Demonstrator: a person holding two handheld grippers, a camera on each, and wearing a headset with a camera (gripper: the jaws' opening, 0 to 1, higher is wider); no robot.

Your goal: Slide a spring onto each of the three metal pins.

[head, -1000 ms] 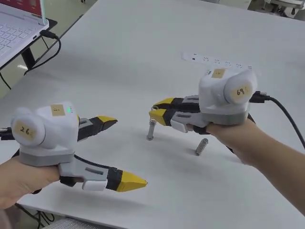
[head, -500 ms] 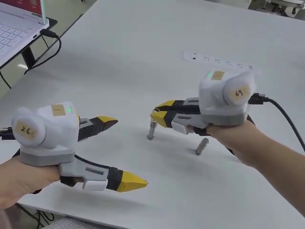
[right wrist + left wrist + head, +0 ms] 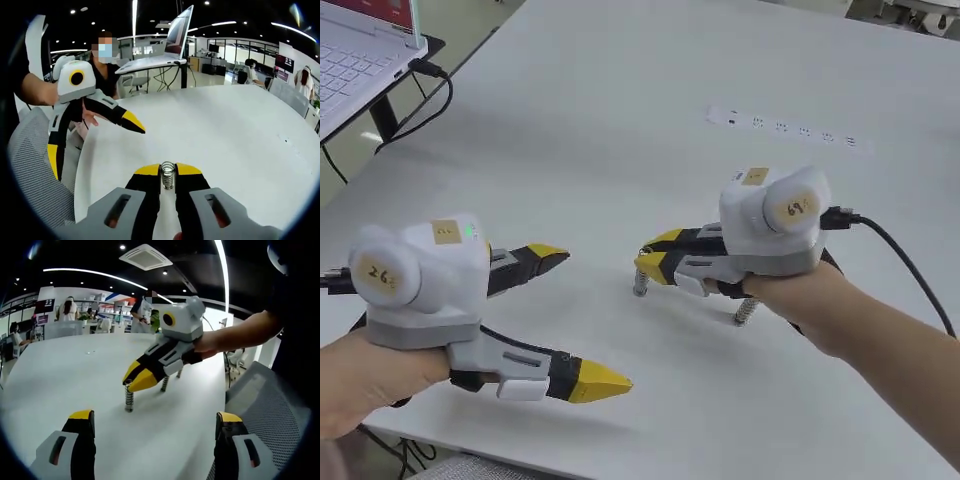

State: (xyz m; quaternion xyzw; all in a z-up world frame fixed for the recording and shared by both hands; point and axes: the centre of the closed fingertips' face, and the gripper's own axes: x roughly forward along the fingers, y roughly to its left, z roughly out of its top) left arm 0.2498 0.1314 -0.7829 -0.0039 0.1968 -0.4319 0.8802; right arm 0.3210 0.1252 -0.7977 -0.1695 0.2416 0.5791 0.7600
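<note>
White desk [image 3: 620, 120], seen from the head view. Right claw [image 3: 645, 262], jaws closed, pinches the top of an upright spring [image 3: 168, 175] standing mid-desk; a second spring [image 3: 745, 311] stands nearby. Left claw [image 3: 595, 320] gapes wide, empty, near the desk's front edge.

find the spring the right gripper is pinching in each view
head view: spring just left of centre, under the right gripper tips.
left gripper view: spring left of centre, upright on the table, below the yellow tips.
right gripper view: spring low centre, between the shut jaws.
shared landmark: the right gripper's yellow tips, at the spring's top in every view.
</note>
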